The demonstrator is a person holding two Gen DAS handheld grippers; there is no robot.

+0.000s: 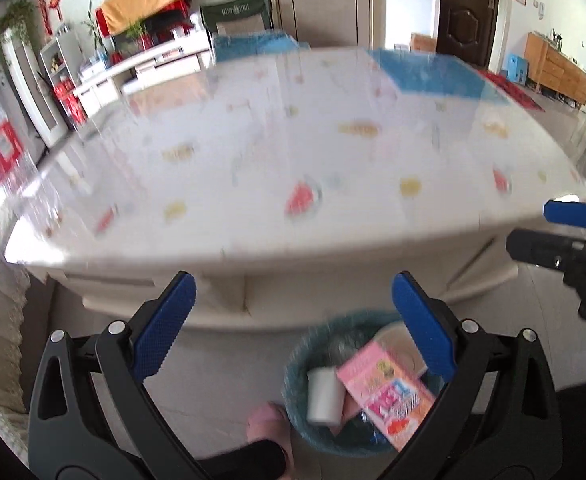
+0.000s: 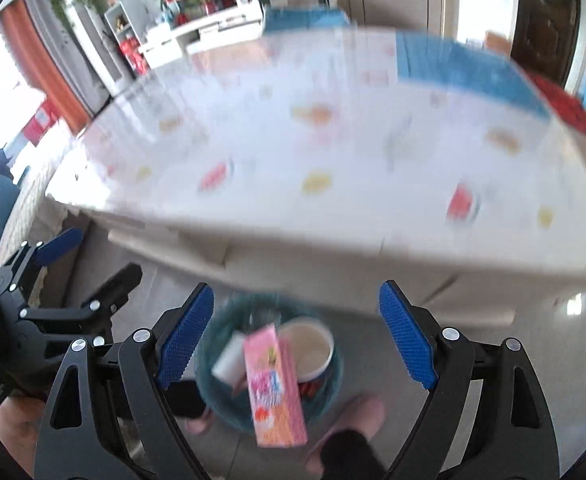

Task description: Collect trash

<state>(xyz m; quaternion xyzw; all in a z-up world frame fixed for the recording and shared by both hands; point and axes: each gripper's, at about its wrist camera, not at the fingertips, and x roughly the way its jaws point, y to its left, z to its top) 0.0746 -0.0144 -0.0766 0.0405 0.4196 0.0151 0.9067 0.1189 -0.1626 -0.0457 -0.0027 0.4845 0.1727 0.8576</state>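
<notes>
Both the left gripper (image 1: 293, 320) and right gripper (image 2: 297, 332) gape empty above a teal bin (image 1: 293, 376) on the grey floor (image 1: 221, 368), holding a pink carton (image 1: 389, 392) with blurred, unreadable lettering, a white cup (image 1: 325, 396) and a bowl (image 2: 307, 346); beyond lies the fruit-patterned table (image 1: 293, 152), then a white TV cabinet (image 1: 153, 64).

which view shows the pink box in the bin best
The right wrist view: the pink box stands clear between the open fingers, whole though blurred, leaning in the bin. In the left wrist view the box is sharper, but a finger covers its right edge.
</notes>
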